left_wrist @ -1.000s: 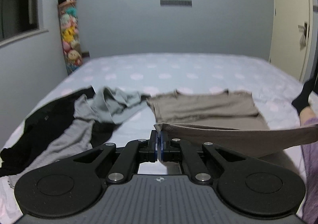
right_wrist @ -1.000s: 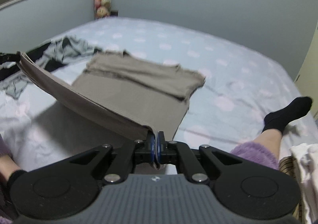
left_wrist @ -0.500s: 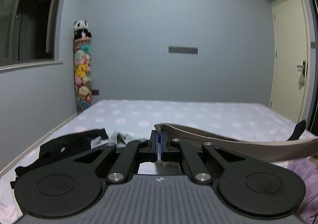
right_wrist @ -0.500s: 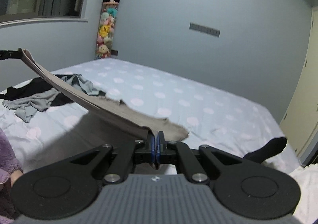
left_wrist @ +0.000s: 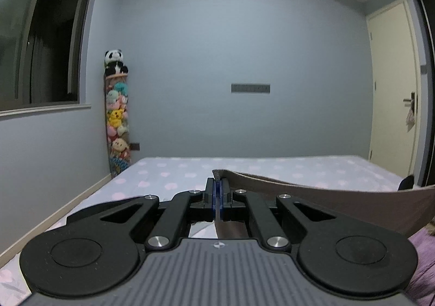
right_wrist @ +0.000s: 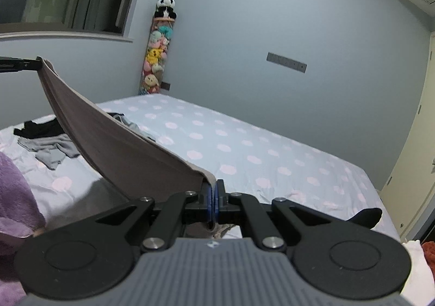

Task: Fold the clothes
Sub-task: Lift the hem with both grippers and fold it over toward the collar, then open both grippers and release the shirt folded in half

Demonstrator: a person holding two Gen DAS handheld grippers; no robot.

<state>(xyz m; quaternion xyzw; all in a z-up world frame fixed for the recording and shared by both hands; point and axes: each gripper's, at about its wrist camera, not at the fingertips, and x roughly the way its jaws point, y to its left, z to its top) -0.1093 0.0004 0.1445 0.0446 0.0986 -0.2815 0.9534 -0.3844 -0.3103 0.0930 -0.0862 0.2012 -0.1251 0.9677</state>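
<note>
A taupe shirt (right_wrist: pixel 122 153) hangs stretched in the air between my two grippers, above the bed. My left gripper (left_wrist: pixel 218 191) is shut on one corner of the shirt (left_wrist: pixel 326 197), which runs off to the right. My right gripper (right_wrist: pixel 213 197) is shut on the other corner. The left gripper's tip also shows at the far left of the right wrist view (right_wrist: pixel 16 64), holding the shirt's high end. The lower part of the shirt is hidden behind the gripper bodies.
The bed (right_wrist: pixel 244 143) has a pale dotted sheet. A black garment (right_wrist: pixel 38 129) and a grey garment (right_wrist: pixel 54 149) lie at its left. A tower of plush toys (left_wrist: pixel 117 115) stands in the corner. A door (left_wrist: pixel 391 88) is at the right. Purple sleeves and a black sock (right_wrist: pixel 367 216) are near.
Both grippers have risen and tilted up, lifting the shirt off the bed. The bed surface has dropped low in both views and the shirt now hangs clear of it.
</note>
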